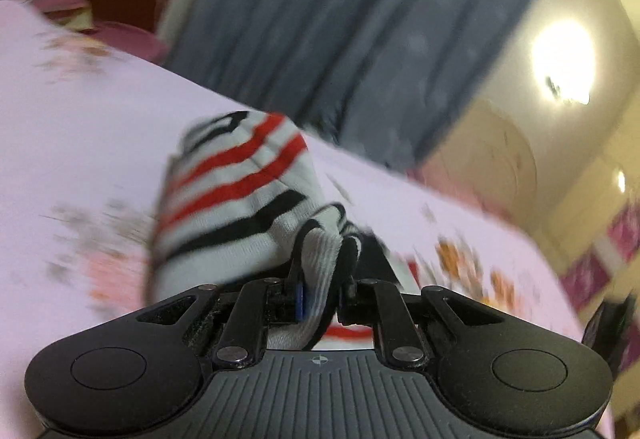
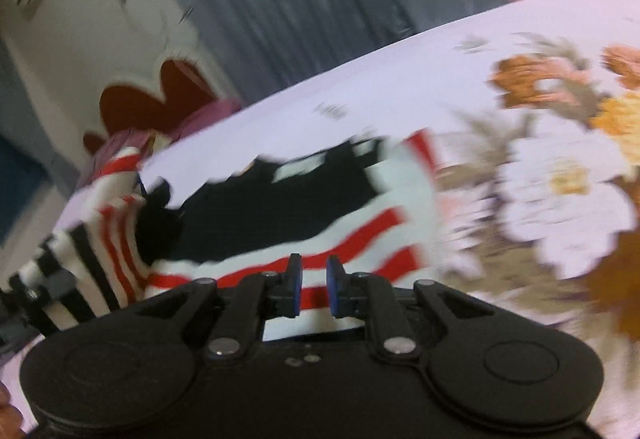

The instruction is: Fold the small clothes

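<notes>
Striped garment [image 1: 236, 191] pinched in left claw [image 1: 324, 259]; right claw [image 2: 313, 285] parted.

A pale pink floral bedsheet [image 2: 400, 79] spreads open and flat to the right of the striped garment [image 2: 360, 207], leaving wide room there for a gripper to travel. The garment itself lies bunched just ahead of the right gripper [image 2: 313, 285], its cloth filling the left gripper [image 1: 323, 259]. Beyond the bed, a grey curtain [image 1: 340, 19] and a pink pillow [image 1: 132, 39] close off the far edge.
</notes>
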The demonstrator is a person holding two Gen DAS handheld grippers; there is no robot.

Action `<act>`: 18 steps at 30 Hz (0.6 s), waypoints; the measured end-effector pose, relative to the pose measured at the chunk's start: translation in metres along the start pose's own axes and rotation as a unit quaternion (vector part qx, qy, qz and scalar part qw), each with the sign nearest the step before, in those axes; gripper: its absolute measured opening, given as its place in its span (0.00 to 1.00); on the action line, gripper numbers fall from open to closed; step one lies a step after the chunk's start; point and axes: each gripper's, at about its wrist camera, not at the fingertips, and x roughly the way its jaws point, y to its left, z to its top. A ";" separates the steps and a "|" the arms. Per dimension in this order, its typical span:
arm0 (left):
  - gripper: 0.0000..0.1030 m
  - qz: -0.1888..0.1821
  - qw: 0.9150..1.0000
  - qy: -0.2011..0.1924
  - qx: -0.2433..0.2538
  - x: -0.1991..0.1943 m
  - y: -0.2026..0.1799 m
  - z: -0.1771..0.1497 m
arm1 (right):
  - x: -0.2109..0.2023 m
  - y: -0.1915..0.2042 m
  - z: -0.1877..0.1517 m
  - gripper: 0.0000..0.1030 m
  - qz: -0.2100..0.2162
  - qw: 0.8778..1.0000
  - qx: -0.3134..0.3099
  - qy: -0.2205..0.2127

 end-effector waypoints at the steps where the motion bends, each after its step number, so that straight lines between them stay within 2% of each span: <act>1: 0.13 0.001 1.000 0.012 0.016 0.009 -0.016 -0.005 | -0.007 -0.009 0.001 0.14 -0.001 1.000 0.007 -0.003; 3: 0.14 0.012 0.997 0.057 0.049 0.033 -0.048 -0.021 | -0.021 -0.030 0.003 0.15 0.000 1.000 0.022 -0.006; 5: 0.14 0.032 0.989 0.109 0.093 0.063 -0.072 -0.042 | -0.029 -0.043 0.003 0.17 0.001 0.999 0.032 -0.005; 6: 0.22 0.039 0.985 0.122 0.116 0.070 -0.081 -0.049 | -0.032 -0.051 0.004 0.20 0.001 0.999 0.036 -0.002; 7: 0.44 0.036 0.982 0.127 0.134 0.067 -0.091 -0.059 | -0.035 -0.060 0.007 0.22 0.002 0.999 0.041 0.000; 9: 0.61 -0.026 0.981 0.146 0.128 0.056 -0.102 -0.064 | -0.039 -0.065 0.008 0.39 0.001 0.999 0.049 -0.001; 10: 0.61 -0.033 0.980 0.145 0.131 0.049 -0.105 -0.062 | -0.040 -0.068 0.009 0.52 0.003 0.999 0.052 -0.005; 11: 0.61 -0.035 0.980 0.134 0.142 0.037 -0.106 -0.060 | -0.040 -0.070 0.012 0.56 0.012 0.998 0.054 -0.008; 12: 0.61 -0.041 0.982 0.119 0.142 0.022 -0.105 -0.057 | -0.039 -0.069 0.014 0.56 0.025 0.998 0.056 -0.006; 14: 0.60 -0.054 0.989 0.085 0.110 -0.005 -0.086 -0.042 | -0.035 -0.064 0.016 0.55 0.056 0.997 0.055 0.006; 16: 0.60 -0.023 0.995 0.048 0.088 -0.021 -0.058 -0.023 | -0.027 -0.052 0.017 0.55 0.083 0.995 0.046 0.021; 18: 0.60 0.020 0.997 0.019 0.070 -0.032 -0.027 -0.009 | -0.013 -0.040 0.015 0.55 0.112 0.991 0.050 0.045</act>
